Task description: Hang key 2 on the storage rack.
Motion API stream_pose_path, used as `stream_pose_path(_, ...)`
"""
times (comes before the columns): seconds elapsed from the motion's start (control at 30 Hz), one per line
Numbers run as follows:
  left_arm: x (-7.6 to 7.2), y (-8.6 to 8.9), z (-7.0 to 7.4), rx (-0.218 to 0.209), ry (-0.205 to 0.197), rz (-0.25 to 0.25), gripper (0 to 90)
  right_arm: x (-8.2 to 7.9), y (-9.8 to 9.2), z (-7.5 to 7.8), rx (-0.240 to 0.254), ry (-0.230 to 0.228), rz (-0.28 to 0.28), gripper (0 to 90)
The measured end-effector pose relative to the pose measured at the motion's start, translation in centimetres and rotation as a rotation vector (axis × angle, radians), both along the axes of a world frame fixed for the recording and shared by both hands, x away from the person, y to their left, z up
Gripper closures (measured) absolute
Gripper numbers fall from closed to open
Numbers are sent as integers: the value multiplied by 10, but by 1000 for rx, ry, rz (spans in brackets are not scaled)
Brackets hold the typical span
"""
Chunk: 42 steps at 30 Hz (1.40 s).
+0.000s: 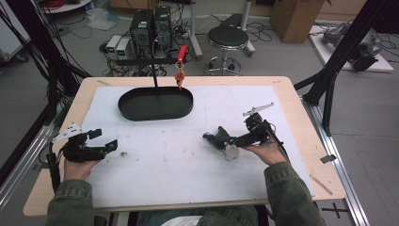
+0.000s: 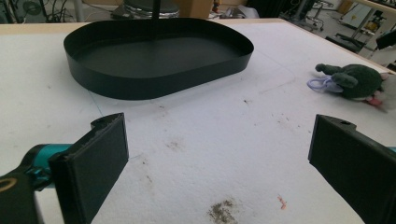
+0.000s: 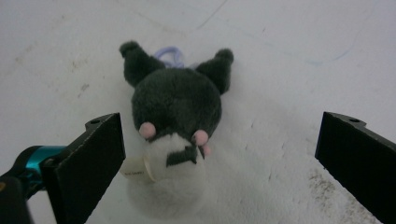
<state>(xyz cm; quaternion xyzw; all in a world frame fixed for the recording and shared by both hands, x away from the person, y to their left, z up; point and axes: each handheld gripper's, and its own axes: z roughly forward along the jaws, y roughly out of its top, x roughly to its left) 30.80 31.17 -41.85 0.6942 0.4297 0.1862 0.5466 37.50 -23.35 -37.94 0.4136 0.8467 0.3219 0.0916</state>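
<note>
A small plush toy (image 1: 221, 140), dark grey with a white lower part, pink spots and two dark ears, is seen lying on the white-covered surface (image 1: 188, 165), toward four o'clock from the surface's centre in the high view. A pale lilac loop (image 3: 169, 53) is attached at the top of its head, between the ears.

The right hand-held gripper (image 1: 231, 142) is held low over the surface at the toy's three o'clock side in the high view, with the person's right hand (image 1: 266, 151) beneath it. In the right gripper view its jaws are seen spread wide: the toy (image 3: 175, 140) lies between them, nearer the jaw at nine o'clock and just beside it, while the jaw at three o'clock stands well apart from the plush. Nothing is gripped; whether the nearer jaw touches the toy cannot be told.

The left hand-held gripper (image 1: 106, 140) is held at about eight o'clock on the surface, in the person's left hand (image 1: 80, 165). Its jaws are likewise seen wide apart in the left gripper view, with only stained white covering between them and nothing held.

A black oval tray (image 1: 155, 104) with a low wall is placed toward eleven o'clock from the surface's centre, well apart from the toy. A thin black post rises from it, and a red and orange item (image 1: 180, 66) hangs from a bar above its far rim.
</note>
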Motion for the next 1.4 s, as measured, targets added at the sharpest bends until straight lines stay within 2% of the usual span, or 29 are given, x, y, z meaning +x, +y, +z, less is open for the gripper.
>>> stream_pose_path(0.83,0,0,0,-2,1,1,54,-11,10,-38,-21,83,23,5)
stream_pose_path(1.0,0,0,0,-2,2,1,54,-14,14,-40,-49,71,43,5)
stream_pose_path(1.4,0,0,-1,3,5,-2,54,-20,19,-48,-84,69,36,23)
